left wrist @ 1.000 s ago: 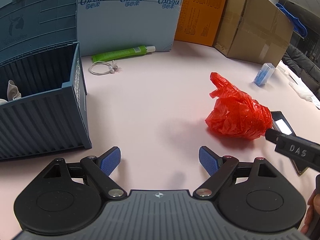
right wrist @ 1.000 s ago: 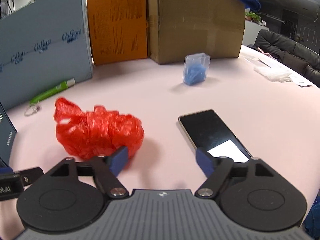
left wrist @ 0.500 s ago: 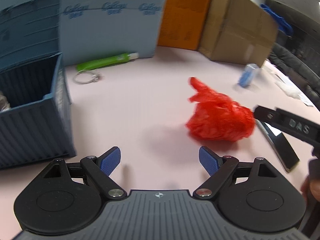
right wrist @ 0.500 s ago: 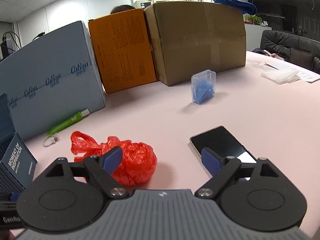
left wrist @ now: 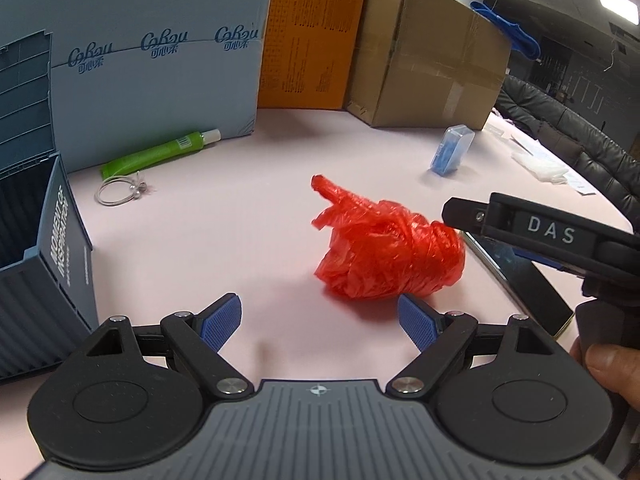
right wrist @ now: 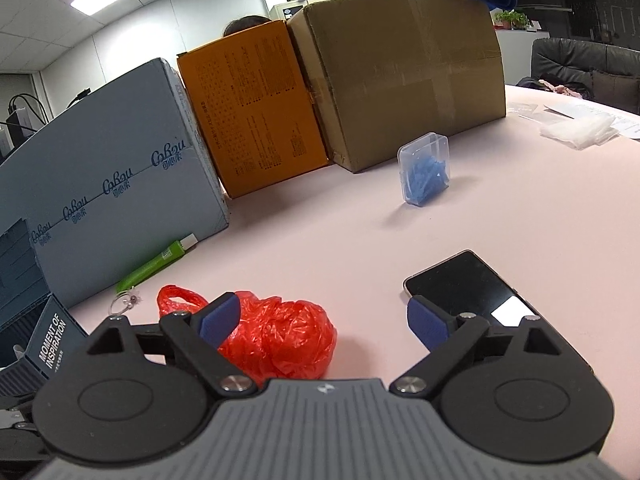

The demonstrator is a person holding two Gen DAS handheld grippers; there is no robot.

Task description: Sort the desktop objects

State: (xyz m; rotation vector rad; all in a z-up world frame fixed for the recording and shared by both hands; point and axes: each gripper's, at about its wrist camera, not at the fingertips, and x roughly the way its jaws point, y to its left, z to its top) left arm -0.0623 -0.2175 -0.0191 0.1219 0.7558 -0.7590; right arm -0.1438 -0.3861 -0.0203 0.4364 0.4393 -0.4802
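Observation:
A crumpled red plastic bag [left wrist: 384, 248] [right wrist: 280, 336] lies on the pink table. My left gripper [left wrist: 320, 320] is open, just short of the bag and a little to its left. My right gripper [right wrist: 324, 322] is also open and empty above the table, its left pad in front of the bag. A black phone [right wrist: 464, 284] [left wrist: 524, 280] lies flat to the right of the bag. Farther off are a clear box of blue pieces [right wrist: 426, 172] [left wrist: 452, 152], a green tube [left wrist: 160, 152] [right wrist: 156, 266] and a wire ring [left wrist: 120, 192]. The dark blue storage bin [left wrist: 36, 248] stands at the left.
A light blue carton [left wrist: 152, 60], an orange box [left wrist: 308, 36] and a brown cardboard box [left wrist: 432, 68] line the back of the table. Clear bags and papers [right wrist: 580, 128] lie far right. The right gripper's body [left wrist: 552, 236] and a hand [left wrist: 608, 364] show in the left wrist view.
The right gripper has tilted up and its jaws stand slightly wider. The left view has swung, so the red bag now sits nearer its centre.

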